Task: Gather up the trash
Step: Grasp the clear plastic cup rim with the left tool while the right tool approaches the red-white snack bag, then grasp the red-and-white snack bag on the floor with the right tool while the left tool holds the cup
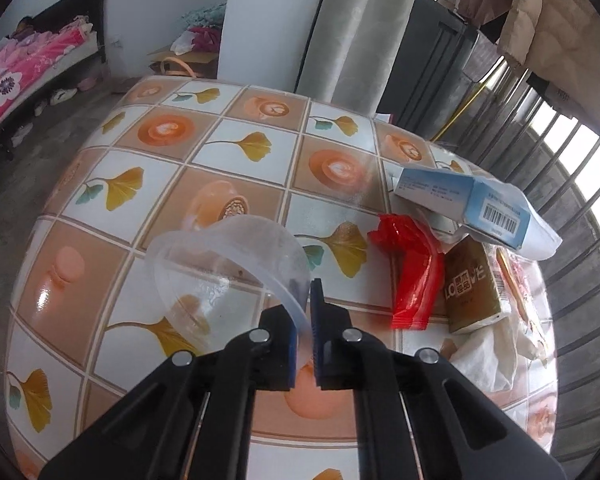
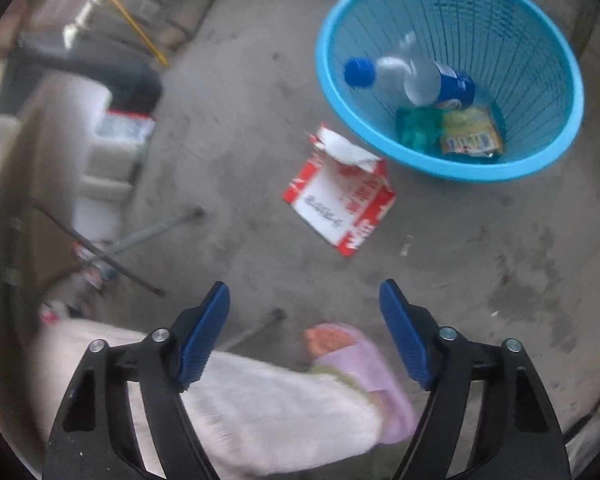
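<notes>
1. Clear plastic cup on its side on tablecloth, rim pinched in left gripper.
2. Beside it: red wrapper, brown carton, blue box.
3. Right gripper spread wide, holding nothing, above floor.
4. Blue basket with bottle and 2 wrappers; red-white box just beside it, on floor.

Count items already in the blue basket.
3: a bottle against the basket wall, a green bag and a yellow wrapper at the bottom. More may be hidden underneath.
</notes>
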A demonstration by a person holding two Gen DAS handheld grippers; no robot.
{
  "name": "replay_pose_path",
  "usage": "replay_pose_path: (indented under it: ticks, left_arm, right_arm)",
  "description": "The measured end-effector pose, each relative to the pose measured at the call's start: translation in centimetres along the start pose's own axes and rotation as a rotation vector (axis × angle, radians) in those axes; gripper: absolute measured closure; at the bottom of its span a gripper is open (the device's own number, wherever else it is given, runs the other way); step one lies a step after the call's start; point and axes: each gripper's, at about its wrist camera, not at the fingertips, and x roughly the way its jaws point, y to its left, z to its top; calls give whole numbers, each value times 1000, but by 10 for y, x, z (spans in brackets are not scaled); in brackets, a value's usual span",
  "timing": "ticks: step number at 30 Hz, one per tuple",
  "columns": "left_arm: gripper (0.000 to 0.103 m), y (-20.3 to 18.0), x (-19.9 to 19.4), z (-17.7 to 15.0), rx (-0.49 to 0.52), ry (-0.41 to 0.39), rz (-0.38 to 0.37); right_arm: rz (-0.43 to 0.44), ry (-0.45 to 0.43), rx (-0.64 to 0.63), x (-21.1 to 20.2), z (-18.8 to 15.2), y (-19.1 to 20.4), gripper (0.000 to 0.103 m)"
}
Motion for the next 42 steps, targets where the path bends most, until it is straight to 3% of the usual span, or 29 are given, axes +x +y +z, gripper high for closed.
replay_pose_path:
  ticks: [4,8,12,17,21,29,31,33,36,42]
  left_arm:
    - [98,-9,0,1,25,4,41]
    - [98,-16,2,3,41,12,73]
    - [98,-22,4,5,59,19,102]
    - [98,-23,4,9,44,23,103]
    - [98,-22,5,10,36,31,115]
    - [98,-13,9,10,-12,53,120]
    - [98,-14,9,11,-4,49,124]
    - [98,-15,8,11,0,45,123]
    - [98,-16,7,10,8,41,122]
    - [98,-17,5,6,24,22,111]
  right_arm:
    - [-192,17,-180,40,-3,18,40]
    - [-391,36,-442,91,-2,52,48]
    - [-561,0,-662,132,10,84,52]
    - [-753,-35,-768,174,41,95,53]
    - [-865,0,-836,209,59,94,53]
    - [-992,118,-900,250,78,77,55]
    - [-1016,150,-904,255,80,73,68]
    - [-1024,160,-908,258,83,73,73]
    - [-984,152,-881,248,84,79,79]
    - [-874,153,-786,223,75,88,81]
